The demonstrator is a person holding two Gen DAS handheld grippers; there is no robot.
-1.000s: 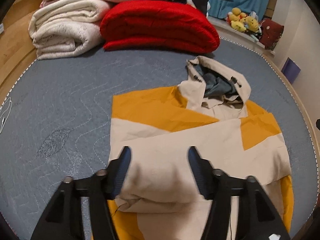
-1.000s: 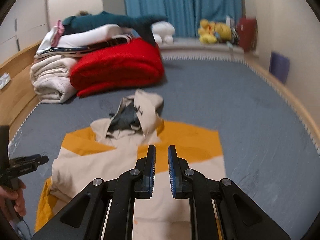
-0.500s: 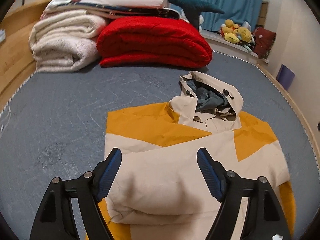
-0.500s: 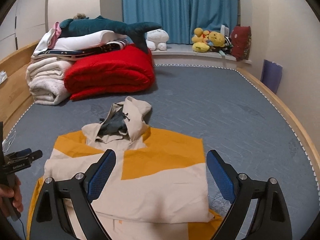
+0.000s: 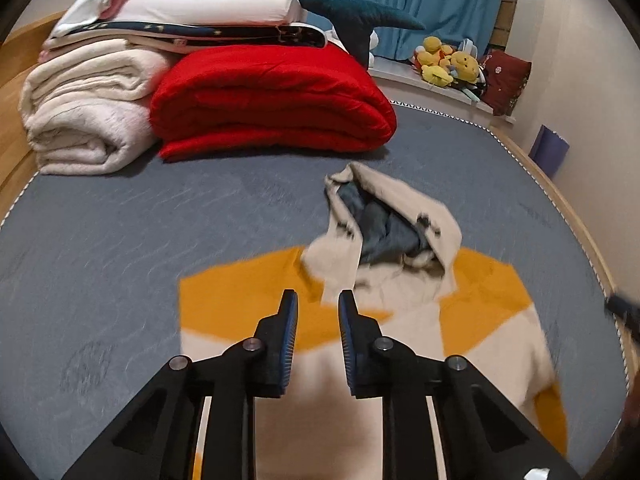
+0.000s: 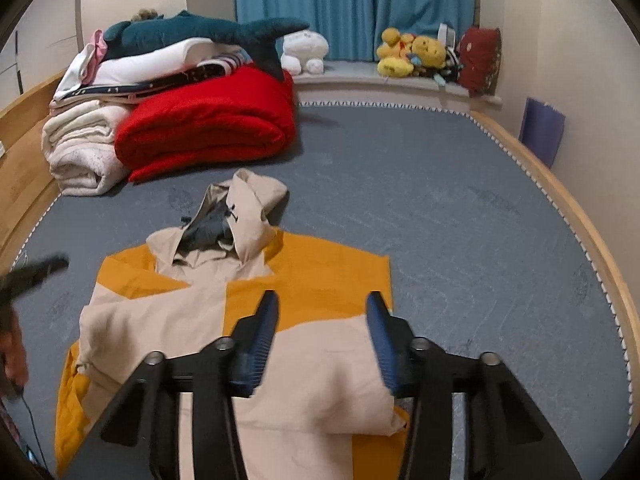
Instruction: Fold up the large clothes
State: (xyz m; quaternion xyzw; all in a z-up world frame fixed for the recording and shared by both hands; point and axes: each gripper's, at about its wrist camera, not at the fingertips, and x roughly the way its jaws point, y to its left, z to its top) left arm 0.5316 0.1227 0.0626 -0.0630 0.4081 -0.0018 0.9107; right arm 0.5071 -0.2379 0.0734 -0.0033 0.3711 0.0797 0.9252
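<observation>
You are looking across a wide bed covered with a grey quilted bedspread (image 6: 460,216), framed by a light wooden rim. Behind it hang blue curtains (image 6: 352,4) over a window ledge.

At the head of the bed, on your left, a thick folded red blanket (image 5: 272,104) lies beside a rolled cream fleece blanket (image 5: 84,120); the two touch. Folded white and dark bedding is stacked on top of them, and a long teal plush shark (image 6: 192,32) lies across the stack. Yellow plush toys (image 6: 412,54) and a dark red cushion (image 6: 478,58) sit on the ledge.

The beige and mustard-yellow hooded jacket (image 6: 280,360) lies flat near the foot of the bed, directly below both grippers, its sides folded inward. Its beige hood (image 5: 404,208) points toward the blankets and gapes open on a grey lining.

Your left gripper (image 5: 318,300) hovers over the jacket's yellow shoulder; its jaws have just been closing to a narrow gap, with nothing between them. Your right gripper (image 6: 322,300) hangs over the jacket's right half; its jaws have just been closing too, yet stand clearly apart and grip nothing.

At the left edge of the right wrist view, your hand (image 6: 14,356) appears blurred.
</observation>
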